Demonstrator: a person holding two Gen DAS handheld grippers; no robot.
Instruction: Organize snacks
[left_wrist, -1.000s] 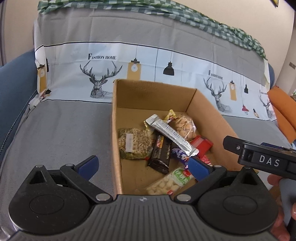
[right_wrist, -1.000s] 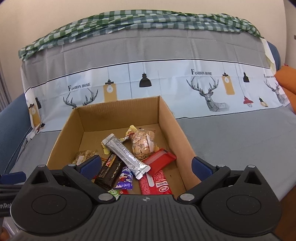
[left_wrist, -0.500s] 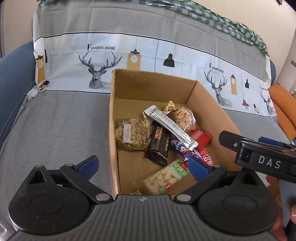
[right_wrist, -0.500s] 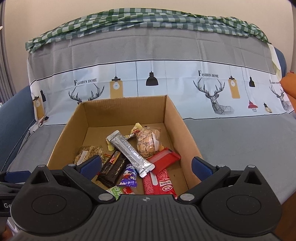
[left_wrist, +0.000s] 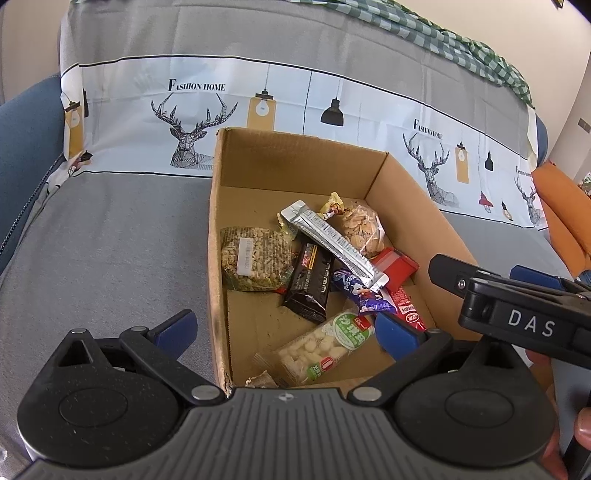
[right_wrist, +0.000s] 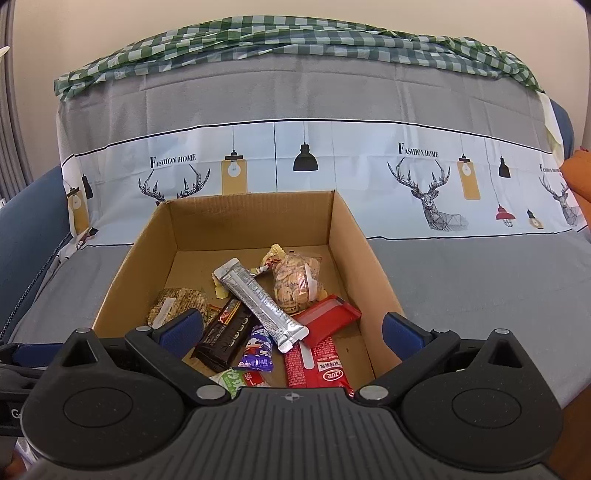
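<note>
An open cardboard box (left_wrist: 216, 236) (right_wrist: 369, 266) sits on a grey sofa seat and holds several snack packs: a silver bar (left_wrist: 332, 243) (right_wrist: 258, 299), a clear bag of small biscuits (left_wrist: 360, 229) (right_wrist: 297, 282), a black bar (left_wrist: 310, 284) (right_wrist: 225, 336), a grain cake pack (left_wrist: 255, 258), red packs (right_wrist: 325, 317) and a green-labelled pack (left_wrist: 325, 345). My left gripper (left_wrist: 284, 334) is open and empty, straddling the box's left wall near its front. My right gripper (right_wrist: 291, 332) is open and empty above the box's front edge; its body also shows in the left wrist view (left_wrist: 517, 306).
The sofa back is draped with a grey cover printed with deer and lamps (right_wrist: 303, 162) and a green checked cloth (right_wrist: 295, 40) on top. An orange cushion (left_wrist: 565, 214) lies at the right. A blue armrest (left_wrist: 26, 147) is at the left.
Both grippers have drawn back and risen a little, so more of the box's inside shows. The snacks have not moved. Both stay open.
</note>
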